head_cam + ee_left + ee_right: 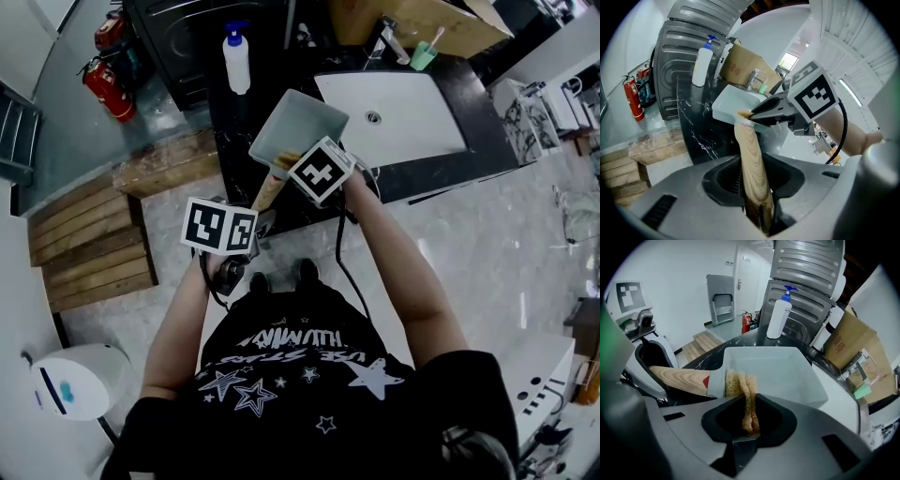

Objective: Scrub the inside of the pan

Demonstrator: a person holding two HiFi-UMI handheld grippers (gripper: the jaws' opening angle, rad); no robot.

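A square pale grey pan (298, 127) (776, 371) (733, 105) with a wooden handle (267, 193) (752, 164) (677, 378) is held over the black counter. My left gripper (246, 246) (757, 206) is shut on the handle's end. My right gripper (291, 169) (747, 416) is shut on a tan fibrous scrubber (740, 385) (287, 160), which rests on the pan's near rim by the handle joint. From the left gripper view, the right gripper's jaws reach over the pan's edge.
A white sink basin (394, 117) is set in the black marbled counter (234, 141), right of the pan. A white pump bottle (236, 56) (778, 315) stands behind. A cardboard box (848, 348), a tap and red fire extinguishers (108, 84) are around; wooden steps (89, 239) lie left.
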